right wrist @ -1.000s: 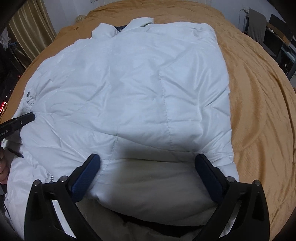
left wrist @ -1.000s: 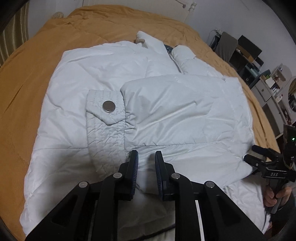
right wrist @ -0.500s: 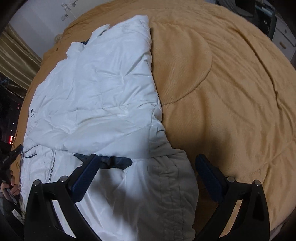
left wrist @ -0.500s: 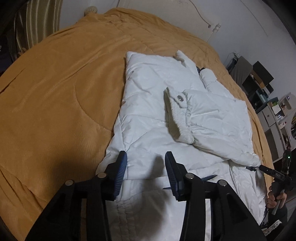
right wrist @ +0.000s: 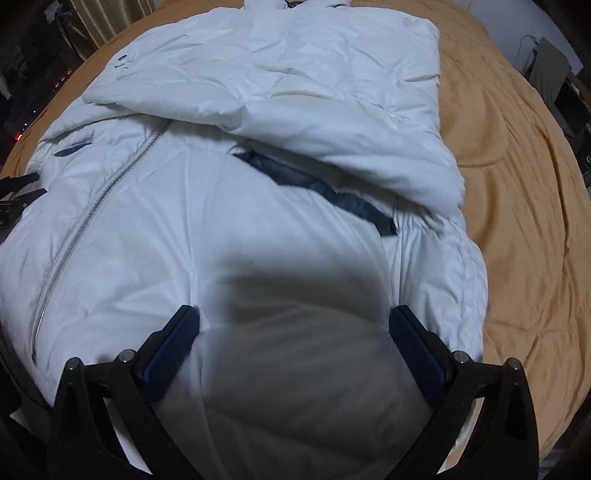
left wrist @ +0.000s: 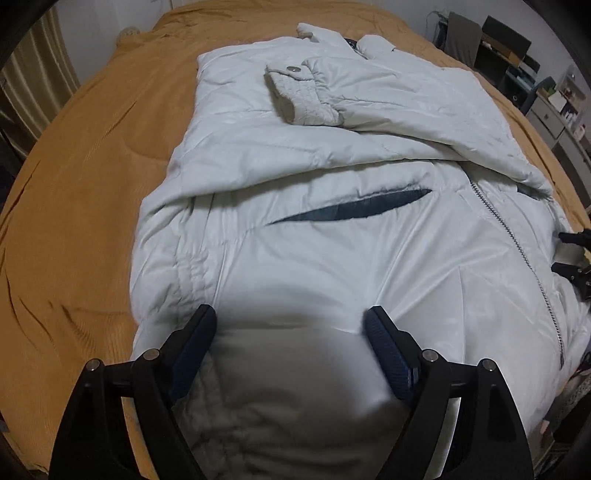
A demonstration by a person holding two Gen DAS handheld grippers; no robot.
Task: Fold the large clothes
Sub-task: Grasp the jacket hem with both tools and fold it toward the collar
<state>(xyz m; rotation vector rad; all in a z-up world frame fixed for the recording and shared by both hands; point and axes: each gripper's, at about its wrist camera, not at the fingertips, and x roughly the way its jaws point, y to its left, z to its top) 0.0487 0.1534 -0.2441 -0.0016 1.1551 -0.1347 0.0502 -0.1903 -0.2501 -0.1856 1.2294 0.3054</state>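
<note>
A white puffer jacket (left wrist: pixel 332 155) lies face up on the orange bed, sleeves folded across its chest; it also shows in the right wrist view (right wrist: pixel 258 110). The cuff with a metal snap (left wrist: pixel 293 68) lies near the collar. A zipper (left wrist: pixel 517 240) runs down the front. My left gripper (left wrist: pixel 291 332) is open, jaws wide apart over the jacket's hem at its left corner. My right gripper (right wrist: pixel 293 325) is open, jaws wide apart over the hem at the right corner. The hem fabric bulges between both pairs of fingers. The right gripper also shows at the left wrist view's right edge (left wrist: pixel 576 258).
An orange bedspread (left wrist: pixel 92 166) covers the bed around the jacket, also to the right (right wrist: pixel 517 184). Shelves and drawers (left wrist: pixel 546 92) stand beyond the bed's far right. Curtains (right wrist: pixel 92 18) hang at the back left.
Both grippers have come down to the jacket's hem, one at each bottom corner. The left gripper's jaws have opened wider. The jacket has not moved.
</note>
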